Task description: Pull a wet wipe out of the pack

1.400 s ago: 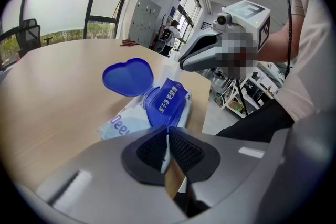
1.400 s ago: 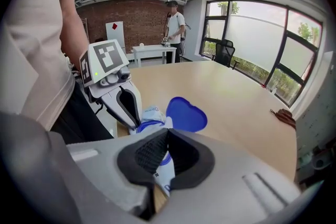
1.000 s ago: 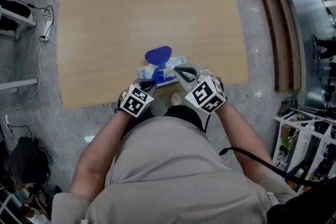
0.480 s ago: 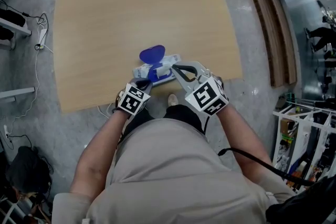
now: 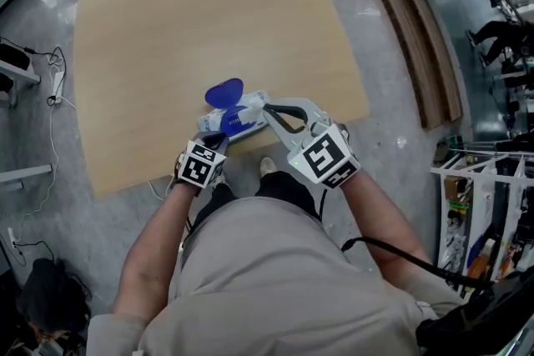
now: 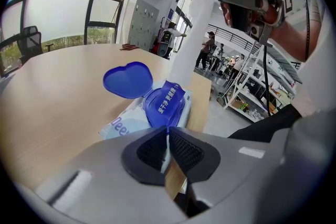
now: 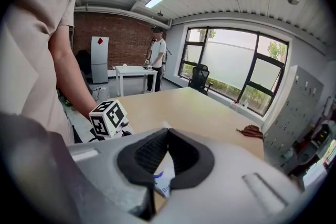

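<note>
White soft wet-wipe pack (image 5: 234,122) w/ blue heart-shaped lid (image 5: 224,92) open is lying at near edge of pale wooden table (image 5: 167,29). White wipe sheet (image 6: 184,44) is stretching up from its opening, R gripper (image 5: 269,108) clamping it. L gripper (image 5: 215,139) is pinching the pack's near edge, pinning it down. Mid-pull, I'd say. Next calls for lifting R higher w/ L holding firm till the sheet comes free.

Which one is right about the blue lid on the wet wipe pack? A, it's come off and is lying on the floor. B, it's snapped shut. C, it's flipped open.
C: the blue lid stands flipped open on the far side of the pack, and a white wipe rises from the opening up to the right gripper.
</note>
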